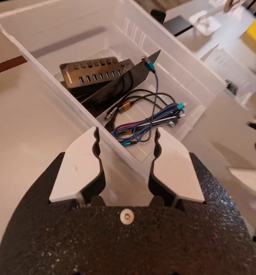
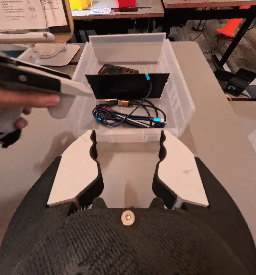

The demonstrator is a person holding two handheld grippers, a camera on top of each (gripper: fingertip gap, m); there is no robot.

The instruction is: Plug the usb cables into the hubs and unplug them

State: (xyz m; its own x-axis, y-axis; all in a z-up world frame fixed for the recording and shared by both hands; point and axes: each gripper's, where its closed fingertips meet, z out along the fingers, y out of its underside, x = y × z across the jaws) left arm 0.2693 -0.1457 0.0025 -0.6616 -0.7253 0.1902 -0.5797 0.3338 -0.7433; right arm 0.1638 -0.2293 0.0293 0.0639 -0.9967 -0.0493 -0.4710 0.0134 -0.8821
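Note:
A clear plastic bin (image 2: 182, 102) stands on the grey table. A black divider (image 2: 124, 87) splits it. Behind the divider lies a black USB hub (image 1: 91, 72), also in the right wrist view (image 2: 118, 70). In front lies a tangle of USB cables (image 1: 146, 123) (image 2: 128, 116), blue, black and red, with teal and orange plugs. One teal plug (image 1: 149, 65) (image 2: 147, 77) hangs over the divider's top edge. My left gripper (image 1: 126, 131) is open and empty over the bin's near left rim. My right gripper (image 2: 127, 134) is open and empty in front of the bin. The left gripper also shows in the right wrist view (image 2: 73, 89).
A person's hand (image 2: 20, 104) holds the left gripper. A clear document stand (image 2: 47, 49) with paper is at the back left. A small black device (image 2: 234, 84) sits to the right. Yellow (image 2: 79, 4) and red boxes are on a far table.

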